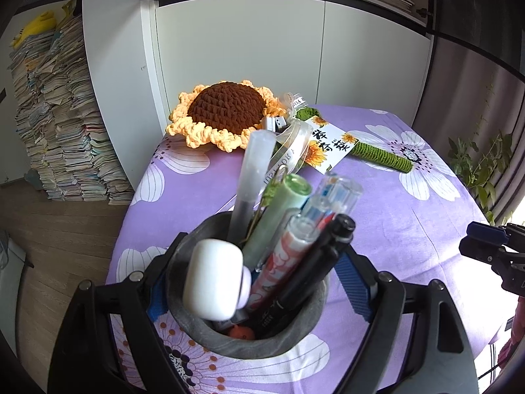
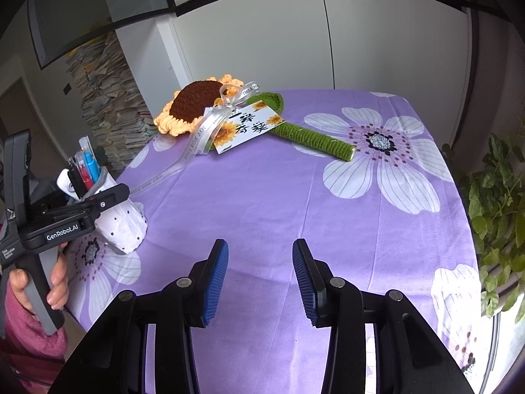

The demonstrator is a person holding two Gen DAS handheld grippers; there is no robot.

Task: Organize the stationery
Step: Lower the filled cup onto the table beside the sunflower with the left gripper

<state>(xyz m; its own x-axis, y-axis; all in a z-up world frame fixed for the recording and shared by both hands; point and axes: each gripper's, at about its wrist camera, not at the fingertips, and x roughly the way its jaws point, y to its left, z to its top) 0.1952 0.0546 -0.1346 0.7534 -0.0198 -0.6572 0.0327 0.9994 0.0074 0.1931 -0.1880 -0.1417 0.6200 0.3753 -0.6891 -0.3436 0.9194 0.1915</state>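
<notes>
My left gripper (image 1: 259,275) is shut on a pen holder (image 1: 288,338), a cup with a grey rim and a white dotted body (image 2: 123,226), held tilted over the table's left edge. It holds several pens (image 1: 295,229), a green highlighter (image 1: 279,213), a clear pen (image 1: 249,180) and a white rounded item (image 1: 213,279). The left gripper also shows in the right wrist view (image 2: 108,197). My right gripper (image 2: 261,259) is open and empty above the purple floral tablecloth (image 2: 262,197); it shows at the right edge of the left wrist view (image 1: 492,249).
A crocheted sunflower (image 2: 197,105) with a green stem (image 2: 311,138), ribbon and card (image 2: 246,128) lies at the table's far side. White cabinets stand behind. A tall stack of books (image 1: 59,124) stands at left. A plant (image 2: 498,213) is at right.
</notes>
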